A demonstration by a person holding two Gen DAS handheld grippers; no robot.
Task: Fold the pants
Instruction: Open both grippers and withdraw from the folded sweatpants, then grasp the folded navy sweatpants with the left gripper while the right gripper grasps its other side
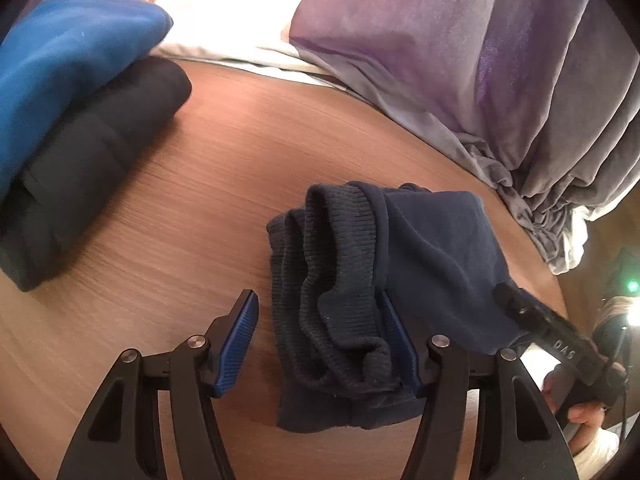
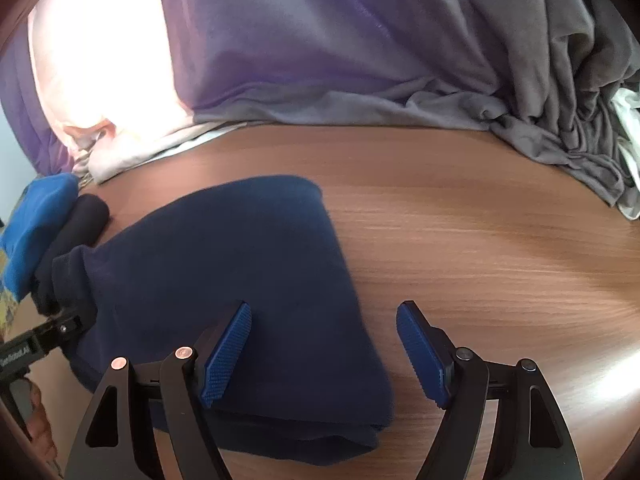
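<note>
The navy pants (image 2: 240,280) lie folded into a thick bundle on the wooden table (image 2: 480,260). In the left wrist view their ribbed waistband end (image 1: 332,300) bunches between the jaws of my left gripper (image 1: 320,332), which is open with the cloth lying against its right pad (image 1: 396,332). My right gripper (image 2: 324,352) is open too, straddling the bundle's right edge, its left pad (image 2: 228,348) over the fabric. The right gripper's finger also shows in the left wrist view (image 1: 536,320), resting on the pants.
A stack of folded clothes, bright blue (image 1: 60,80) over black (image 1: 92,160), sits at the table's left. Purple-grey curtain fabric (image 2: 360,60) and white cloth (image 2: 132,148) hang along the table's far edge. Bare wood shows to the right of the pants.
</note>
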